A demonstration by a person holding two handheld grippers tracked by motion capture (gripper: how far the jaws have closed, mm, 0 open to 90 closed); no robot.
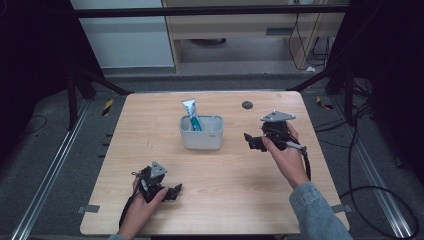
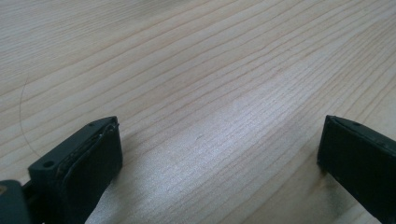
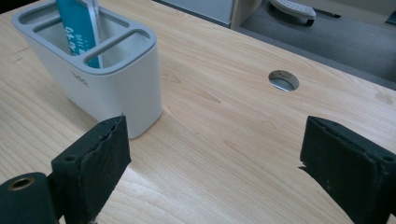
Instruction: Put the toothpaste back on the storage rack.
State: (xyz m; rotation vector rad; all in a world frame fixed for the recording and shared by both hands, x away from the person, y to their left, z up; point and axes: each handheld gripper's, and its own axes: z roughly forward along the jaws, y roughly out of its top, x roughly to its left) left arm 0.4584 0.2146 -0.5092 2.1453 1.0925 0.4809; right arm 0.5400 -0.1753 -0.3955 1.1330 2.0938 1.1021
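A white holder [image 1: 201, 132] with compartments stands near the middle of the wooden table [image 1: 215, 200], and a teal-and-white toothpaste tube [image 1: 192, 114] stands upright in it. My right gripper [image 1: 252, 141] hovers just right of the holder, open, nothing between its jaws. The right gripper view has the holder [image 3: 102, 74] and tube [image 3: 77, 25] at upper left, ahead of the open gripper [image 3: 215, 158]. My left gripper [image 1: 175, 192] rests low near the table's front left, open and empty. Bare wood lies between the jaws of the left gripper [image 2: 219, 154].
A round cable hole [image 1: 247, 105] sits in the table behind the right gripper, also seen as a hole [image 3: 283, 80] in the right gripper view. Dark frame legs and cables surround the table. A wooden cabinet [image 1: 240, 30] stands on the floor beyond.
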